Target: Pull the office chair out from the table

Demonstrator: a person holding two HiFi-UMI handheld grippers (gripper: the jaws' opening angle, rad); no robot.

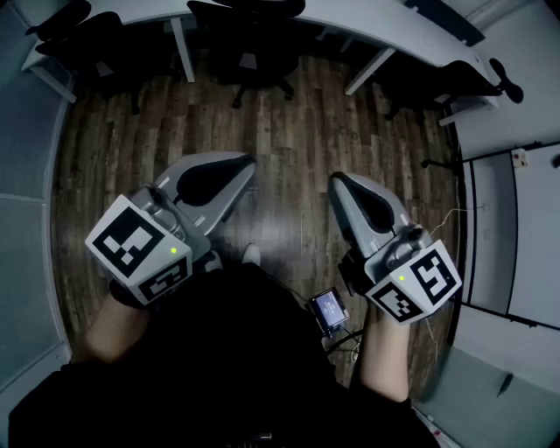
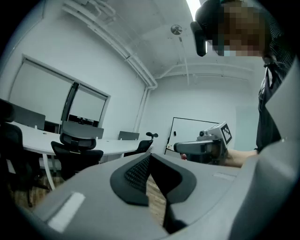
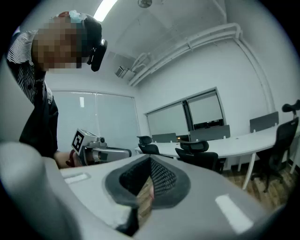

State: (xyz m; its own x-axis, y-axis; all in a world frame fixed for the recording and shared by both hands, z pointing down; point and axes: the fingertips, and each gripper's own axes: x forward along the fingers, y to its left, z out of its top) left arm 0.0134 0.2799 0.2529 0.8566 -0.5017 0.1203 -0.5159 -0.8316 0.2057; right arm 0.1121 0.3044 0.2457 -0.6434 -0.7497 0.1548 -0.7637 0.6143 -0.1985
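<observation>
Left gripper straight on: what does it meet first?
The left gripper looks free at first, likely meeting the table at its far end, by the end chair. The near office chair sits left of that line. Depth unclear.

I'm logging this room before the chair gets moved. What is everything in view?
table: one, white, curved, along the top of the head view
chairs: at least three, black, drawn up to the table
floor: one, brown wood planks, between person and table
windows: two, grey blinds, wall behind the table
board: one, white with dark frame, far wall
device: one, dark with lit screen, at the person's waist
left tool: one, grey, jaws shut and empty, held out at left
right tool: one, grey, jaws shut and empty, held out at right
</observation>
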